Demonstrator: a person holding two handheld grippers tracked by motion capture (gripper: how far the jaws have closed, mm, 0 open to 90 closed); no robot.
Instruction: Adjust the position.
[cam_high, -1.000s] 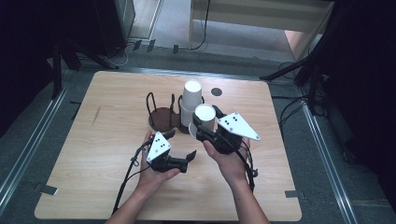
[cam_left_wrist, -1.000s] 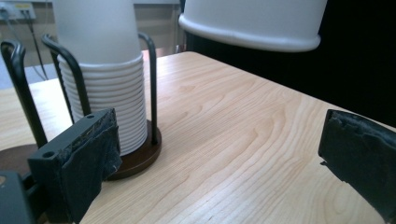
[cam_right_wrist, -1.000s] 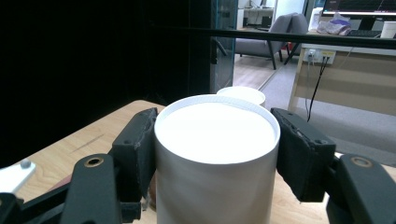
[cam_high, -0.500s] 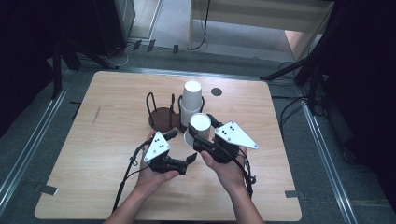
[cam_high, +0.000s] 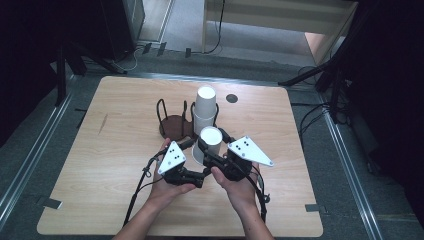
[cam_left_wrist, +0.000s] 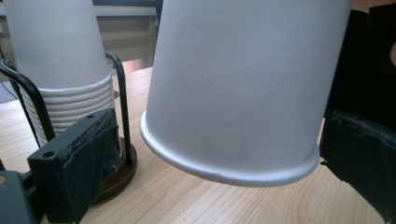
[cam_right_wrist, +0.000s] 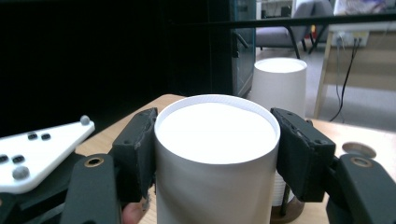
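On the wooden desk (cam_high: 100, 165), a stack of white cups (cam_high: 205, 107) stands upside down in a dark wire holder (cam_high: 172, 122). Just in front of it, the right gripper (cam_high: 212, 147) clasps a single inverted cup (cam_high: 207, 145). The left gripper (cam_high: 187, 146) sits close beside that cup, on its left.

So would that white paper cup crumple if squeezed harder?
Probably: the cup looks thin-walled and hollow, so the right gripper clamped near its closed end could dent it. It likely weighs little. Upside down and tilted above the table, it may tip if dropped.
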